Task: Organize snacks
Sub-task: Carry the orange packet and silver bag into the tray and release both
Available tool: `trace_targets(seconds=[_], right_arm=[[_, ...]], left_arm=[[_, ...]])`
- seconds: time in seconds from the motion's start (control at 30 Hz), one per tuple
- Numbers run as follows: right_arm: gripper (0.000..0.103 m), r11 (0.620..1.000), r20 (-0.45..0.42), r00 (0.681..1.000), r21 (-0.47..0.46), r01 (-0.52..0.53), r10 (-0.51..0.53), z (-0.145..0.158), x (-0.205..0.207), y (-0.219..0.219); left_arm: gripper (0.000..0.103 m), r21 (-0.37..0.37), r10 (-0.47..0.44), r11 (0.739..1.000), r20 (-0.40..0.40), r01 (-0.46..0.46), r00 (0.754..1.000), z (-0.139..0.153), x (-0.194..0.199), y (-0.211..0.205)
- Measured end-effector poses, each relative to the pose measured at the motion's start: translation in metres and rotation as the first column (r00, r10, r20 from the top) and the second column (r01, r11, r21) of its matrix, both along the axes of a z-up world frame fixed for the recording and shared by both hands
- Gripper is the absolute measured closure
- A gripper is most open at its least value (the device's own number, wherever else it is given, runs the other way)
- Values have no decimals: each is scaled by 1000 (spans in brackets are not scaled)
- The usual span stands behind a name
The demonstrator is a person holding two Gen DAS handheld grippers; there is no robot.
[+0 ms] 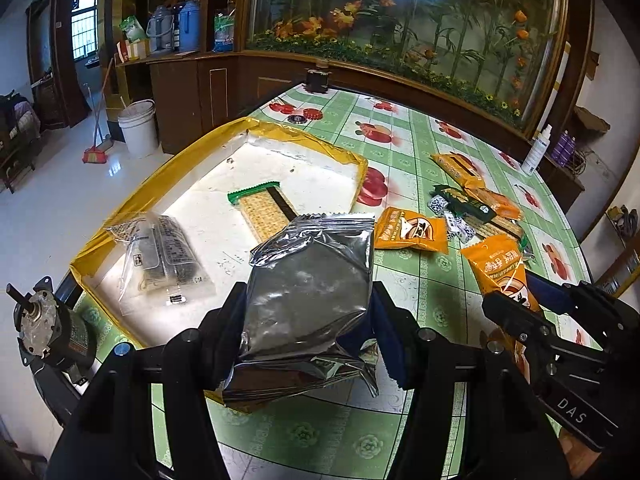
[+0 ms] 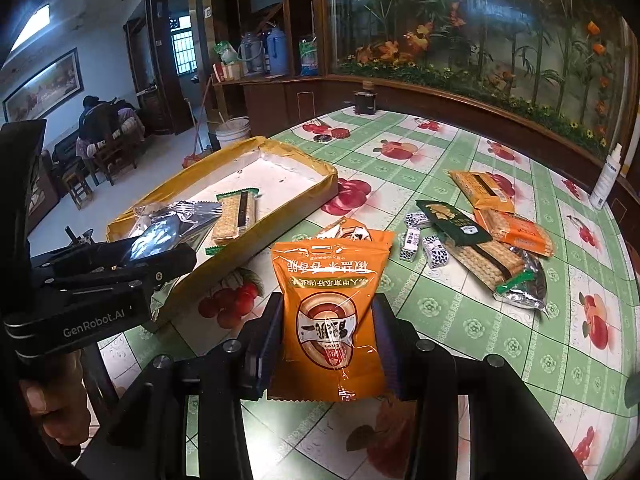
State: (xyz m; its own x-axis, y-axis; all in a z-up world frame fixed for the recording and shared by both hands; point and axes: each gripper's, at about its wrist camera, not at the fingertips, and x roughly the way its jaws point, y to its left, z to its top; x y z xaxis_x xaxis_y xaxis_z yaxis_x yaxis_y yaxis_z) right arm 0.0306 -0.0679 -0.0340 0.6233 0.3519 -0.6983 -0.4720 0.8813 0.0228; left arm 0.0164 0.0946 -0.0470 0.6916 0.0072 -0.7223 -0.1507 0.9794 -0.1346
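Note:
My left gripper [image 1: 308, 312] is shut on a silver foil snack packet [image 1: 308, 288], held above the near edge of a shallow yellow-rimmed box [image 1: 304, 136]. In the box lie a green-ended cracker pack [image 1: 260, 208] and a clear packet with dark contents [image 1: 160, 256]. My right gripper [image 2: 326, 328] is shut on an orange snack packet [image 2: 328, 300], held upright over the tablecloth to the right of the box [image 2: 296, 200]. The right gripper also shows in the left wrist view [image 1: 520, 312] with its orange packet [image 1: 500, 268].
Loose snacks lie on the green fruit-print tablecloth [image 2: 460, 320]: an orange packet [image 1: 412, 232], orange cracker packs [image 2: 512, 228], a dark green pack [image 2: 452, 220], small white candies [image 2: 424, 248]. A white spray bottle [image 2: 606, 176] stands at the far right. A small motor [image 1: 40, 324] sits at the table's left edge.

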Motion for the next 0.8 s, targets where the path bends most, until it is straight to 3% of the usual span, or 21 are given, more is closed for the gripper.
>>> trace_targets(seconds=[0.5,0.8], right_arm=[[59,988,-13,989,42,-147,148,3,25,74],[59,978,-59,980,93,-186,192,-9,80,126]], left_arm=[[44,-16,135,991,-31,-136,990,-9,6,65],[44,-55,161,985,-87,-166,983,-22,25,83]])
